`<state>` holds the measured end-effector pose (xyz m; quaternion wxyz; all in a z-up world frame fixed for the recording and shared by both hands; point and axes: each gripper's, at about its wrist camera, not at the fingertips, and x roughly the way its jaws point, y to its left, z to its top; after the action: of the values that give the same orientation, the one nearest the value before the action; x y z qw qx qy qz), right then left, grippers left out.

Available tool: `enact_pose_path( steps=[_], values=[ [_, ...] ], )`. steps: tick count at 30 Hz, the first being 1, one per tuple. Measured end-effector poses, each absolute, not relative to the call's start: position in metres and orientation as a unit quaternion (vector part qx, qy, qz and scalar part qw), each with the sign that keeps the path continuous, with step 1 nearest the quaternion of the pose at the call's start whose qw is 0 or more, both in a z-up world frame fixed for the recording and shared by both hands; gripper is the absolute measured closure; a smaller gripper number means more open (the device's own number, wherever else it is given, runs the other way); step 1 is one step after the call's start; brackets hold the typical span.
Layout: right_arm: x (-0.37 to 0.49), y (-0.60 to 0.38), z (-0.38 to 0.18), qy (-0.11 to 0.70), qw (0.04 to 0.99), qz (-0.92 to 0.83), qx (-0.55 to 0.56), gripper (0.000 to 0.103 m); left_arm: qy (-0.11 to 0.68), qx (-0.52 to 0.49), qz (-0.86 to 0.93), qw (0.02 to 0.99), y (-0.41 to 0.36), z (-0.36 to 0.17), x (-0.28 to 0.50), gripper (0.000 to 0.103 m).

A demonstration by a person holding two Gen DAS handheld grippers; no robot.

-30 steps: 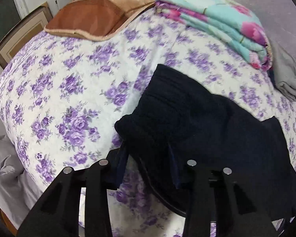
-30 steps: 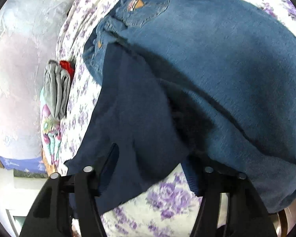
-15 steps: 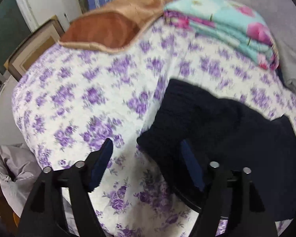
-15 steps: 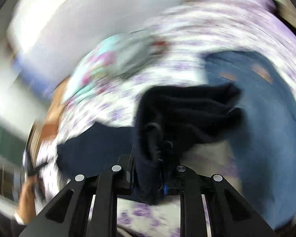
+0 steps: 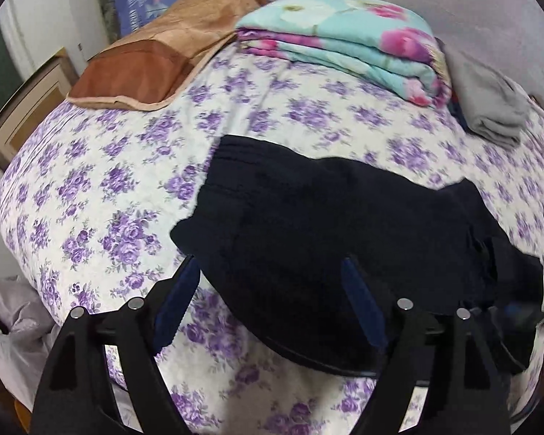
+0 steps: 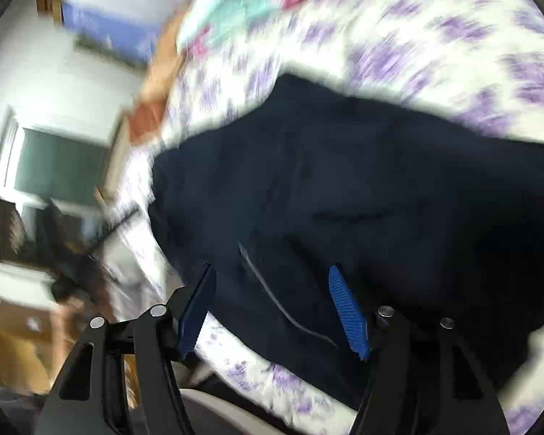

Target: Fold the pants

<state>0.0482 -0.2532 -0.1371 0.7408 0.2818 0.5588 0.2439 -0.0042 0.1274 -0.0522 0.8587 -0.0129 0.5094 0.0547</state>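
the dark pants (image 5: 326, 224) lay folded on the floral bed (image 5: 127, 166). both the left gripper (image 5: 272, 290) and right gripper (image 6: 270, 301) had just been opening, empty above the cloth. soft and limp, probably best pinched at a folded edge.

The left gripper (image 5: 270, 286) has two black plastic arms, each with two round silver screws, and dark blue ribbed pads (image 5: 361, 308) on the inner sides. The right gripper (image 6: 272, 297) has the same build, with brighter blue ribbed pads (image 6: 346, 308).
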Motion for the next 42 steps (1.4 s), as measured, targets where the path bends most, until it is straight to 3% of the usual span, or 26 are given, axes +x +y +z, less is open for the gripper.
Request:
enact_pose_path(
  steps=[5,13,15,17,20,23,27,30,34,36,39,42],
  values=[
    [0.030,-0.361,-0.113,0.516,0.814,0.080,0.254,0.044,0.507,0.004,-0.022,0.862,0.085,-0.051,-0.004,0.025],
    [0.046,-0.383,-0.168,0.543,0.781,0.061,0.304,0.045,0.505,0.036,-0.181,0.843,-0.029,-0.059,0.003,0.022],
    [0.052,-0.364,-0.172,0.553,0.774,0.053,0.302,0.074,0.522,0.040,-0.205,0.827,-0.052,-0.073,0.007,0.021],
    [0.049,-0.362,-0.160,0.528,0.783,0.066,0.322,0.083,0.544,0.065,-0.203,0.811,-0.066,-0.093,0.010,0.021],
    [0.052,-0.356,-0.144,0.506,0.812,0.070,0.281,0.082,0.575,0.136,-0.142,0.795,-0.072,-0.128,0.013,0.019],
    [0.060,-0.351,-0.174,0.551,0.811,0.028,0.196,0.053,0.583,0.097,-0.141,0.794,-0.057,-0.131,0.013,0.016],
    [0.039,-0.368,-0.148,0.520,0.824,0.021,0.224,0.050,0.576,0.101,-0.138,0.799,-0.041,-0.120,0.007,0.016],
    [0.010,-0.381,-0.128,0.494,0.829,0.043,0.257,0.050,0.573,0.079,-0.137,0.804,-0.031,-0.105,0.007,0.017],
    [-0.020,-0.353,-0.129,0.539,0.803,0.115,0.226,0.053,0.551,0.056,-0.167,0.816,-0.042,-0.088,0.015,0.017],
    [-0.030,-0.338,-0.136,0.554,0.791,0.133,0.224,0.068,0.542,0.054,-0.184,0.818,-0.051,-0.084,0.020,0.017],
    [-0.045,-0.326,-0.143,0.560,0.779,0.148,0.241,0.070,0.541,0.080,-0.210,0.811,-0.079,-0.089,0.029,0.019],
    [-0.049,-0.315,-0.149,0.568,0.778,0.143,0.227,0.069,0.548,0.098,-0.230,0.798,-0.094,-0.098,0.034,0.032]
  ],
)
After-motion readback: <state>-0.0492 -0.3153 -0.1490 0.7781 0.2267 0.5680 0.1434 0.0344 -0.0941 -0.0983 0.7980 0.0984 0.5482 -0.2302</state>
